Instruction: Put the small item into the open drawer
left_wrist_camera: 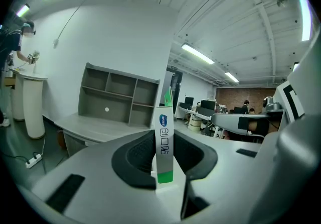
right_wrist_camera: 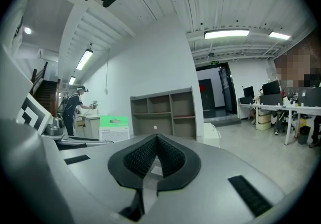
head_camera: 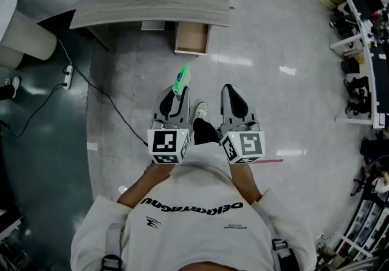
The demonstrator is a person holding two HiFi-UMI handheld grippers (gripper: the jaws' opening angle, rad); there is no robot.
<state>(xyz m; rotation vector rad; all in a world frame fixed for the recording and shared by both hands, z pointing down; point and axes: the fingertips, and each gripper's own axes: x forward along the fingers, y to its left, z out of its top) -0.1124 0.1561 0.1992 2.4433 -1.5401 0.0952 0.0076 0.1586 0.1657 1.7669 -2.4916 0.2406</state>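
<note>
Head view: left tongs (head_camera: pixel 176 92) clamped slim green box (head_camera: pixel 181 78), long axis pointed at open drawer (head_camera: pixel 192 37), well short of it; right tongs (head_camera: pixel 231 90) closed, empty.

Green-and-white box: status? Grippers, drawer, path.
Left gripper shut on box. Right gripper shut, empty. Drawer open under desk ahead, box not in yet. Floor cable off left, not in the path.
</note>
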